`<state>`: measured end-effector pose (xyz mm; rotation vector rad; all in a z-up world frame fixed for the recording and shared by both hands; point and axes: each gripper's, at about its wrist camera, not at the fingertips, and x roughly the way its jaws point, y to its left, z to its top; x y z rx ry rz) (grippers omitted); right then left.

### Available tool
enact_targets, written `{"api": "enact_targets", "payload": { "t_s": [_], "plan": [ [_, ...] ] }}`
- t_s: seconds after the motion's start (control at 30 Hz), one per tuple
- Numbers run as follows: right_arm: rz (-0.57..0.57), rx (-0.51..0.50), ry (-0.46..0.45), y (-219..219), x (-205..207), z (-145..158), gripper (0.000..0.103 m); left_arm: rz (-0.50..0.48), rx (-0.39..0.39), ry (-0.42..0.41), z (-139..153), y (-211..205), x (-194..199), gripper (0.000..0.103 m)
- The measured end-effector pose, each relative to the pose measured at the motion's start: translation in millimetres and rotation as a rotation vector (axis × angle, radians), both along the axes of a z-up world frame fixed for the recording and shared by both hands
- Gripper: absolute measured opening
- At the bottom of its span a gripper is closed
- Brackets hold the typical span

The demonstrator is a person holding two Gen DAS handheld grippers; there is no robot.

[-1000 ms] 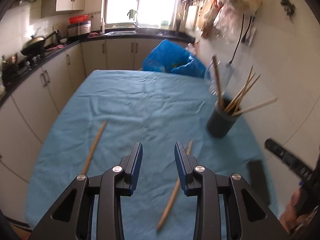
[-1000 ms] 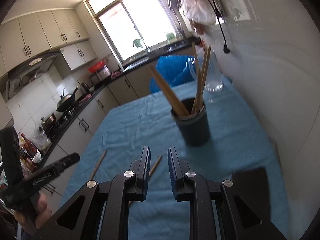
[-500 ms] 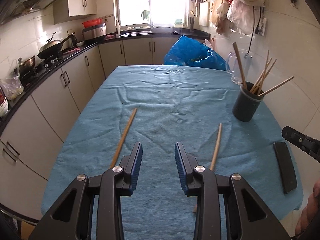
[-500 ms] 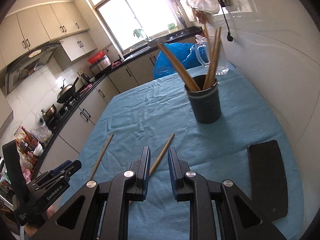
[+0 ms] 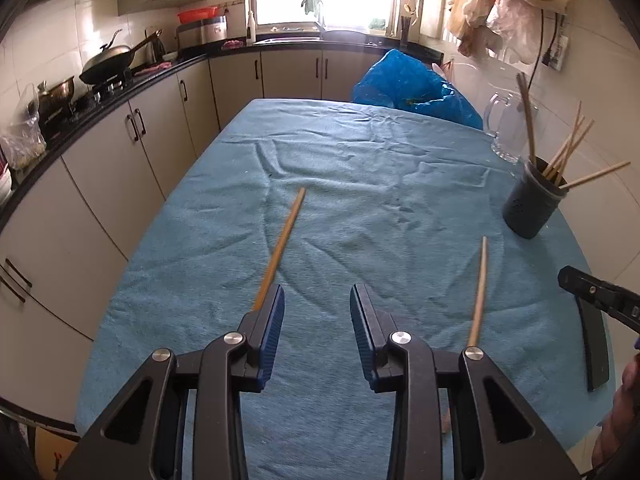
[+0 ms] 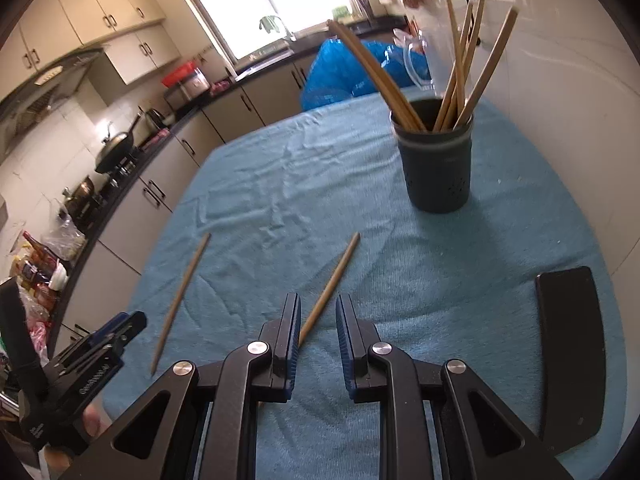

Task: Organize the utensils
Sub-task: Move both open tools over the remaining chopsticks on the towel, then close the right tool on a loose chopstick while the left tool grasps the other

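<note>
Two wooden chopsticks lie loose on the blue cloth. In the left wrist view the left chopstick [image 5: 280, 248] ends just behind my left finger, and the right chopstick [image 5: 479, 292] lies off to the right. My left gripper [image 5: 316, 308] is open above the cloth with nothing between its fingers. In the right wrist view my right gripper [image 6: 319, 316] stands narrowly open over the near end of the right chopstick [image 6: 332, 284], not gripping it. The left chopstick [image 6: 182, 296] lies further left. A dark holder [image 6: 436, 164] [image 5: 530, 204] with several chopsticks stands at the far right.
A flat black object [image 6: 568, 356] [image 5: 596, 340] lies near the table's right front edge. A glass mug [image 5: 506, 124] and a blue bag [image 5: 416, 92] sit at the far right corner. Each gripper shows in the other's view: the left gripper [image 6: 92, 352], the right gripper [image 5: 592, 292]. Kitchen cabinets run along the left.
Both grippers have come down toward the cloth, and the loose chopsticks now lie closer to their fingertips. The jaw gaps look the same.
</note>
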<state>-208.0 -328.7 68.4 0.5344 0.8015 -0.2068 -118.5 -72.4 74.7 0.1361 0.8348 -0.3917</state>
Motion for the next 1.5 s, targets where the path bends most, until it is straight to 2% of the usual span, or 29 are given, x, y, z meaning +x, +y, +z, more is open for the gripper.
{"api": "enact_targets", "payload": {
  "t_s": [0.23, 0.3, 0.47, 0.77, 0.93, 1.0, 1.03, 1.2, 1.3, 1.43, 1.5],
  "plan": [
    [-0.044, 0.081, 0.116, -27.3, 43.1, -24.8, 0.02, 0.082, -0.038, 0.022, -7.6, 39.8, 24.9, 0.033],
    [-0.061, 0.129, 0.136, -35.6, 54.8, -33.4, 0.02, 0.098, -0.04, 0.027, -10.5, 49.6, 29.6, 0.033],
    [-0.086, 0.168, 0.182, -43.0, 82.1, -46.8, 0.02, 0.126, -0.042, 0.049, -19.0, 70.2, 39.8, 0.033],
    [-0.111, 0.049, 0.339, -37.4, 117.1, -64.6, 0.02, 0.156, -0.068, 0.066, -24.4, 98.9, 50.8, 0.034],
    [-0.081, -0.033, 0.367, -25.7, 129.0, -61.5, 0.02, 0.164, -0.056, 0.078, -26.3, 104.7, 57.1, 0.035],
    [-0.035, -0.072, 0.371, -12.4, 136.0, -60.7, 0.019, 0.161, -0.056, 0.086, -25.8, 103.4, 60.7, 0.035],
    [0.0, -0.089, 0.372, -4.4, 139.9, -59.9, 0.013, 0.156, -0.055, 0.09, -25.5, 102.2, 62.8, 0.035],
    [0.161, -0.085, 0.34, 26.0, 150.6, -58.5, 0.007, 0.082, -0.049, 0.138, -23.4, 80.8, 77.9, 0.039],
    [0.176, -0.066, 0.314, 26.4, 147.8, -58.1, 0.006, -0.011, -0.028, 0.171, -20.8, 53.2, 92.6, 0.041],
    [0.152, -0.047, 0.277, 17.4, 134.1, -54.0, 0.006, -0.084, 0.042, 0.19, -25.8, 5.7, 121.6, 0.041],
    [0.136, -0.025, 0.266, 9.3, 125.6, -53.9, 0.006, -0.07, 0.09, 0.207, -32.3, -13.5, 136.1, 0.041]
  ]
}}
